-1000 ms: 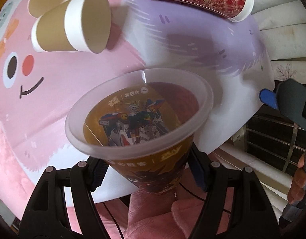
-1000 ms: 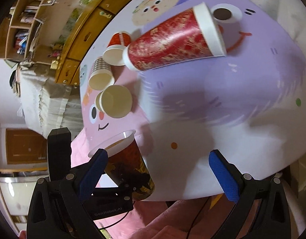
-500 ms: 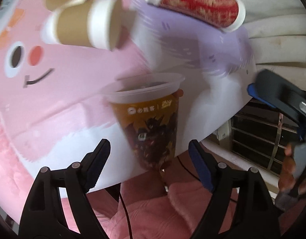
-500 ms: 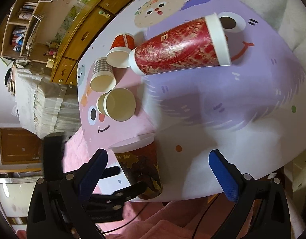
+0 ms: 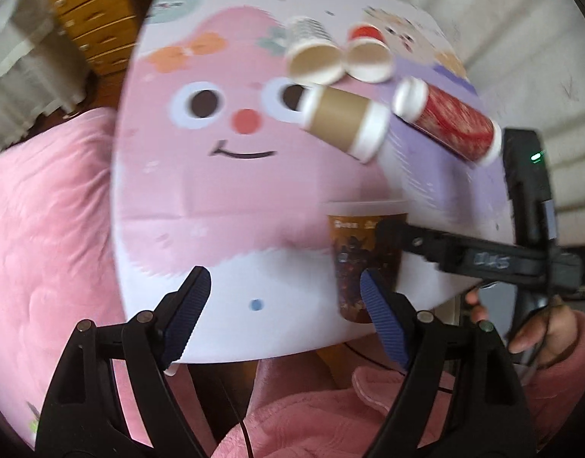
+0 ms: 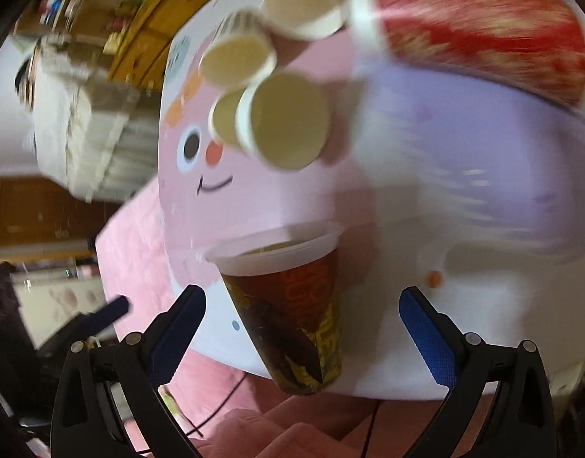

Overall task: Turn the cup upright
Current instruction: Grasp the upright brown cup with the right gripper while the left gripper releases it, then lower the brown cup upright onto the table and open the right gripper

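A clear-rimmed plastic cup with dark printed artwork stands upright near the table's front edge; it also shows in the right wrist view. My left gripper is open and empty, pulled back to the left of the cup. My right gripper is open, with the cup standing between and a little beyond its fingers, not touching them. The right gripper's body shows at the right of the left wrist view, partly in front of the cup.
Several paper cups lie on their sides at the back of the round cartoon-print table: a brown one, a tall red one, a checked one and a small red one. A pink blanket lies left.
The left gripper let go of the printed cup, which now stands upright on the table, and drew back to the left. The right gripper moved in around the cup.
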`<state>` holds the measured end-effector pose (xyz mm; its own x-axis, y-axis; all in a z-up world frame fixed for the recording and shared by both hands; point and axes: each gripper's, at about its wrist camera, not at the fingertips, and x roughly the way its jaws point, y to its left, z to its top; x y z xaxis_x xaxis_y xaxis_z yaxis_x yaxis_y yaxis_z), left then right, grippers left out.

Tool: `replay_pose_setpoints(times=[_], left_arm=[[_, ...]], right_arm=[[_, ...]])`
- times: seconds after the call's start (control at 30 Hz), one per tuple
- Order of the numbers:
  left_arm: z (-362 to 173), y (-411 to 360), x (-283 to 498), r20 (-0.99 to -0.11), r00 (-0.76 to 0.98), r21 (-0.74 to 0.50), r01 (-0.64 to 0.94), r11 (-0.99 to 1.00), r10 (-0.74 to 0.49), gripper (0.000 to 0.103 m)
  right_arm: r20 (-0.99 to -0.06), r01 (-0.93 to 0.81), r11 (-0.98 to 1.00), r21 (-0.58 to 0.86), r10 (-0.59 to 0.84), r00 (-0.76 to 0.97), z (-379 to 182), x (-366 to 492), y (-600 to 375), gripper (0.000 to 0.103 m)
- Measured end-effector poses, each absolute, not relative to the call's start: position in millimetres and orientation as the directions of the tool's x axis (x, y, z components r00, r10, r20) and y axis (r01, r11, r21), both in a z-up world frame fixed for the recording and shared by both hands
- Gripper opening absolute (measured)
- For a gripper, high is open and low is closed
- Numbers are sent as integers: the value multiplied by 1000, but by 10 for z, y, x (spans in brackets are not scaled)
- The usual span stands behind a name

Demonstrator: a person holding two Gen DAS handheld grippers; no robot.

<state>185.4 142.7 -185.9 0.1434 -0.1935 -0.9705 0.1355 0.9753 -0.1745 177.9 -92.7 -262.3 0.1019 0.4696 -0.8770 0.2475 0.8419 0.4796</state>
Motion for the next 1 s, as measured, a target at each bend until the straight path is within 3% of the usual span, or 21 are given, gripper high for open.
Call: replay_pose_setpoints(times=[0.23,0.3,0.33,0.63,0.87,1.0], left_arm=[[-1979,1729,1639,-975,147,-165,10,986,-164,79],[-2000,1795,1584,-977,138,-167,-14,986,-164,79],[-2016,1817,1561,-978,130,-166,-26,986,-161,79],[-2088,1658,1547,-980,124,-160,-16,987,-157,79],[-2070,1529,1543,-976,127,-174,23,984,-176,79],[-2069,1462,1516,-976,128,-172,50,984,-177,79]], right_arm=[[-869,137,858,495,489,81,-2919,1949,-491,101],[-863,113,856,504,496,95,-2942,1985,-417,88],[-858,100,853,512,503,103,-2938,1986,-404,77],[-830,4,867,499,476,290,-2605,1771,-446,75],[-782,-88,976,198,211,587,-2162,1397,-622,75],[-676,-137,990,20,114,728,-2132,1091,-554,75]])
